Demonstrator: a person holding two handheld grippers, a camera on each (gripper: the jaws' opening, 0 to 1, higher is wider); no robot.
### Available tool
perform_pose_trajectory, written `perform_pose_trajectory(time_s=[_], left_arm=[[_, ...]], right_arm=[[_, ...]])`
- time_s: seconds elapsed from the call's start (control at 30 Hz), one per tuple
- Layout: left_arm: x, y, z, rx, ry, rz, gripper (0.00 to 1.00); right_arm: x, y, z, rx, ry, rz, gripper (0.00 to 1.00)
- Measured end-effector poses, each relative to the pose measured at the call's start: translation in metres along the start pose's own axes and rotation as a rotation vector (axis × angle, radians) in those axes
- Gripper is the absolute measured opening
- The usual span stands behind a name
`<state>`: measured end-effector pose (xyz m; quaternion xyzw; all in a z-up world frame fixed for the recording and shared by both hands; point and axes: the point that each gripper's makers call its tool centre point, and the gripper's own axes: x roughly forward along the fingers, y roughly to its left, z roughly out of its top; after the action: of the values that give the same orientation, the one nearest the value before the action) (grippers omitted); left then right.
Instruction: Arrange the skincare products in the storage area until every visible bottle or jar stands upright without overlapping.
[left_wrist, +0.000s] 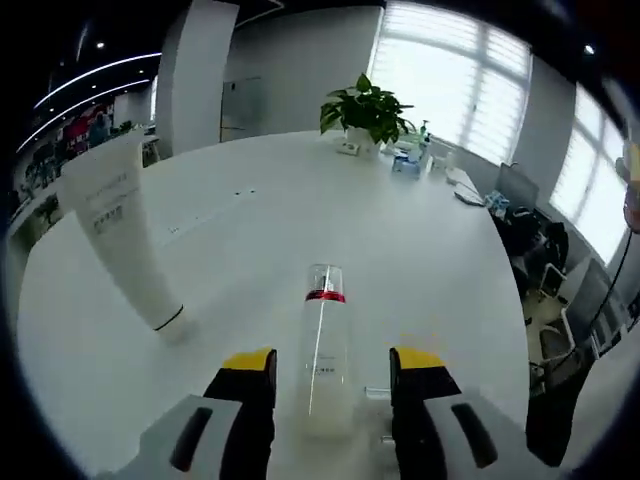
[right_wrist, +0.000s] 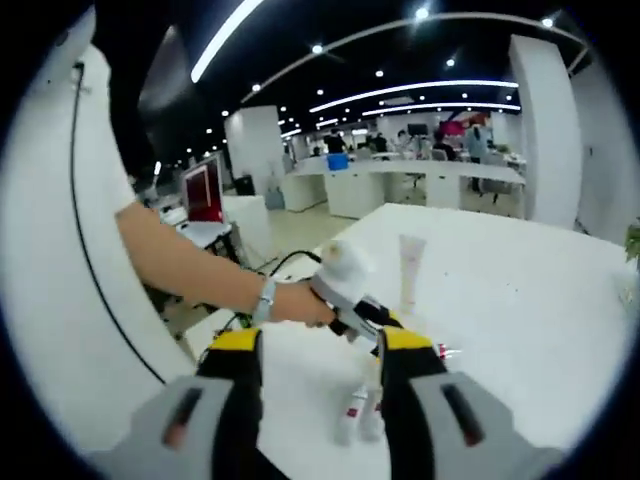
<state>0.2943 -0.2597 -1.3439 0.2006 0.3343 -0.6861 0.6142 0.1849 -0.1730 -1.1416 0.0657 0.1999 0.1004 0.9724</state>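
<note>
Low over the table (left_wrist: 420, 230), left tool (left_wrist: 330, 370) straddles a clear bottle (left_wrist: 324, 350).

Carrying, on a round white table (left_wrist: 420, 250), a clear bottle (left_wrist: 324, 350) lying flat, a white tube (left_wrist: 125, 235) standing, a potted plant (left_wrist: 365, 112) sitting far back.

Left gripper (left_wrist: 331, 372) pointed forward, yellow-tipped jaws parted wide, level with each other, nothing clamped between them. Right gripper (right_wrist: 312, 352) likewise spread apart, jaws rising from bottom of right gripper view, gripping nothing. Person's bare forearm (right_wrist: 185, 262) reached in from the left in right gripper view, band at wrist, hand (right_wrist: 300, 303) closed around the handle of the left gripper
</note>
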Motion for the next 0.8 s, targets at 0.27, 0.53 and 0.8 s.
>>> perform_pose_trajectory(time_s=[0.27, 0.53, 0.8], left_arm=[[0.042, -0.002, 0.000, 0.088, 0.102, 0.016, 0.45], [0.061, 0.008, -0.008, 0.151, 0.165, 0.070, 0.36], [0.062, 0.013, -0.014, 0.172, 0.181, 0.094, 0.33]], right_arm=[[-0.012, -0.009, -0.010, 0.038, -0.013, -0.046, 0.44], [-0.027, -0.022, -0.022, 0.082, -0.017, -0.094, 0.44], [-0.040, -0.039, -0.034, 0.139, -0.005, -0.153, 0.44]])
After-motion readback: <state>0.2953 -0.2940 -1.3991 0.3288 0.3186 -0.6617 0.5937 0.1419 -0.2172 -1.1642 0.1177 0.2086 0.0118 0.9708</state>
